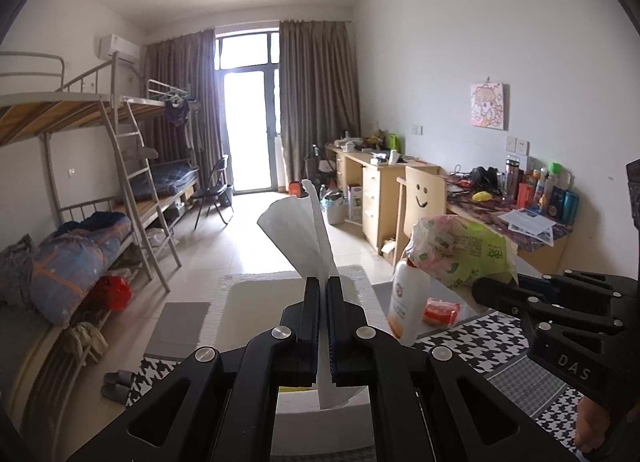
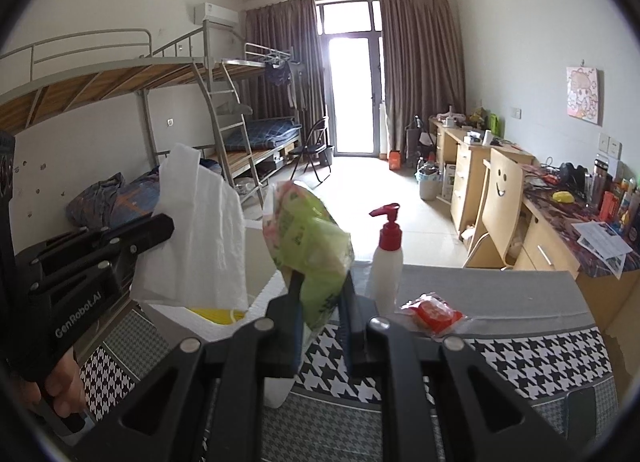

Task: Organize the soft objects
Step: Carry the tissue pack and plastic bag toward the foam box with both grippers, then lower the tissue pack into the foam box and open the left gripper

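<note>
- Two tongs: the left tongs (image 1: 323, 286) pinch one white tissue sheet (image 1: 298, 229); the right tongs (image 2: 320, 282) clamp one green tissue pack (image 2: 308, 238).
- One pump bottle (image 2: 386, 262) and one red packet (image 2: 436, 312) sit on the houndstooth-covered desk (image 2: 500, 354).
- One white bin (image 1: 256, 302) stands at the desk's left edge.
- Bunk beds (image 2: 120, 81) stand left; open floor lies far ahead.

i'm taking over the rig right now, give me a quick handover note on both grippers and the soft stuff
Left gripper: shut on a white tissue, lifted above the white bin.
Right gripper: shut on a green tissue pack, held up beside it.
On the table: pump bottle, red packet.
Done: both soft things picked up.
Left: set them down; red packet untouched.
</note>
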A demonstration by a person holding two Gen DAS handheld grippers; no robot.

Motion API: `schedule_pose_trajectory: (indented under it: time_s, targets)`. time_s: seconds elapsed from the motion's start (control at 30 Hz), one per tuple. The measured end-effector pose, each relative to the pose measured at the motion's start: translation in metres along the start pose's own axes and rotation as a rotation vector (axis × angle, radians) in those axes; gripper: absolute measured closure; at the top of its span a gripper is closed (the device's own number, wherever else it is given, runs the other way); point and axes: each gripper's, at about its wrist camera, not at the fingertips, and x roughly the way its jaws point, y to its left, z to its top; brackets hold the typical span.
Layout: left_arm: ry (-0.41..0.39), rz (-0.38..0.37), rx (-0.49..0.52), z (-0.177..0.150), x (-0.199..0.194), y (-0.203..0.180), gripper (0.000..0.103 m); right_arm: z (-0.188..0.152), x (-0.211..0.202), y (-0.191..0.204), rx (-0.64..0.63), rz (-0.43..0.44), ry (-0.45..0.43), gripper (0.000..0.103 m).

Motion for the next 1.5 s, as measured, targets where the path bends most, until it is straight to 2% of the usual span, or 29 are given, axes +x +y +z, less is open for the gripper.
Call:
schedule_pose_trajectory:
  time_s: [0.4, 0.8, 1.0, 1.07, 1.1, 1.13, 1.17, 1.2, 1.23, 1.3, 1.43, 1.5]
  targets:
    - [0.047, 0.026, -0.023, -0.002, 0.017, 0.015, 0.099, 0.008, 0.010, 0.010, -0.046, 0.021, 0.011, 0.084]
    - [0.158, -0.041, -0.064, -0.007, 0.047, 0.025, 0.099, 0.008, 0.023, 0.017, -0.053, 0.020, 0.038, 0.084]
    - [0.193, -0.035, -0.084, -0.011, 0.059, 0.033, 0.097, 0.008, 0.027, 0.016, -0.050, 0.012, 0.048, 0.084]
    - [0.204, -0.019, -0.070, -0.012, 0.061, 0.032, 0.088, 0.008, 0.027, 0.016, -0.050, 0.011, 0.047, 0.084]
    - [0.210, -0.007, -0.070, -0.013, 0.062, 0.033, 0.073, 0.008, 0.027, 0.016, -0.051, 0.011, 0.047, 0.084]
    - [0.213, -0.001, -0.076, -0.013, 0.062, 0.034, 0.052, 0.009, 0.028, 0.016, -0.050, 0.009, 0.048, 0.084]
    - [0.210, 0.007, -0.086, -0.013, 0.062, 0.037, 0.043, 0.009, 0.028, 0.015, -0.048, 0.008, 0.048, 0.084]
    - [0.199, 0.024, -0.093, -0.014, 0.059, 0.039, 0.029, 0.009, 0.029, 0.014, -0.047, 0.006, 0.049, 0.084]
    - [0.192, 0.038, -0.094, -0.014, 0.057, 0.041, 0.023, 0.009, 0.030, 0.013, -0.045, 0.003, 0.049, 0.084]
    - [0.181, 0.076, -0.092, -0.014, 0.050, 0.043, 0.021, 0.009, 0.031, 0.011, -0.043, 0.001, 0.051, 0.084]
    - [0.158, 0.081, -0.105, -0.013, 0.042, 0.046, 0.007, 0.009, 0.035, 0.010, -0.040, -0.008, 0.062, 0.084]
    - [0.145, 0.086, -0.105, -0.012, 0.039, 0.048, 0.006, 0.009, 0.037, 0.011, -0.039, -0.007, 0.066, 0.084]
